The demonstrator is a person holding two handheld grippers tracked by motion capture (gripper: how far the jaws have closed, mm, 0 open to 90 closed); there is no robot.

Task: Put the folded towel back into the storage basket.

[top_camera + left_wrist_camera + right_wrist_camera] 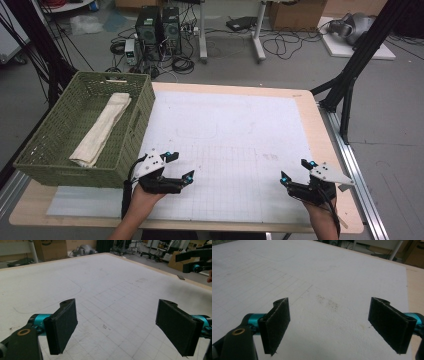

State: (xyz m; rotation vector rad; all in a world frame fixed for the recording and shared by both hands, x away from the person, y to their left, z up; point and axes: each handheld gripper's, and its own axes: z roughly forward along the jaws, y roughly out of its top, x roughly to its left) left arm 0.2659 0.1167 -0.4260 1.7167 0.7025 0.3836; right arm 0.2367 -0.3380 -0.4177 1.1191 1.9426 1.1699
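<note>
A green woven basket (45, 150) stands at the table's left, and a folded cream cloth (102, 128) lies lengthwise inside it. My left gripper (181, 166) hovers open just right of the basket's front corner, nothing between its jaws. My right gripper (295, 171) is open near the front right of the white mat (235, 130), also holding nothing. In the left gripper view the left gripper (116, 326) has its jaws wide apart over the mat's grid lines. In the right gripper view the right gripper (335, 326) spreads its pads above a faint dirty smudge (328, 302).
The wooden table edge (327, 135) runs along the right of the mat. Beyond the table lie computer towers (159, 25), cables and black frame legs (350, 75) on the floor. The other gripper (197, 262) appears far off in the left gripper view.
</note>
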